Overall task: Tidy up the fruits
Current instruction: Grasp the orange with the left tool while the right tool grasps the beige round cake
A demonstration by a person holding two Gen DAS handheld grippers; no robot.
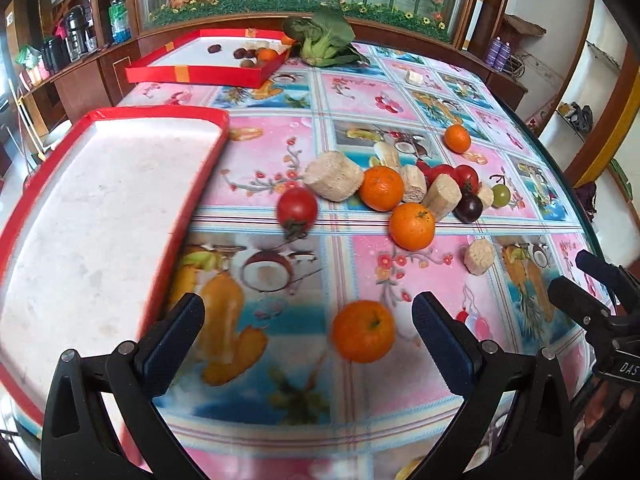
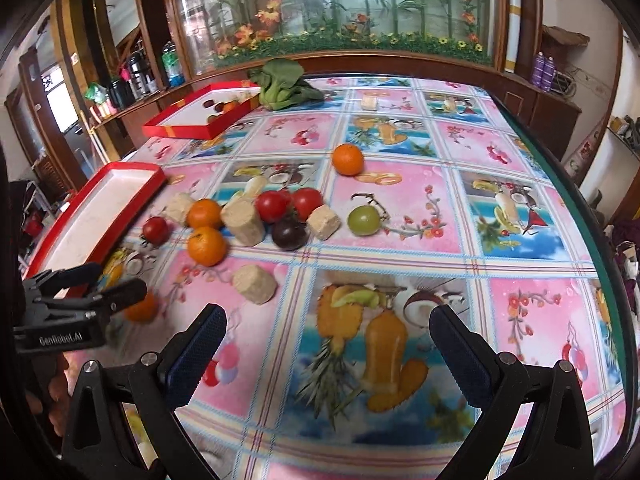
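Left wrist view: your left gripper (image 1: 308,320) stands with its jaws spread wide and nothing between them, and the nearest orange (image 1: 363,336) lies on the table just ahead, inside the gap but off centre, close to the right-hand finger. This offset is the relation that governs the next move; judge a small shift to the right before closing. The orange is round, so no long axis constrains the approach (the skin looks smooth and glossy, and it will likely roll on the slick printed tablecloth (image 1: 360,92)). The near red tray (image 1: 160,114), white-lined and shallow-walled, lies just to the left of this gripper and is the probable destination. Your right gripper (image 2: 326,344) is also wide and unloaded, and is farther from that orange. The remaining oranges, tomatoes and pale cylindrical chunks (image 1: 334,176) sit clustered beyond, well apart from both grippers
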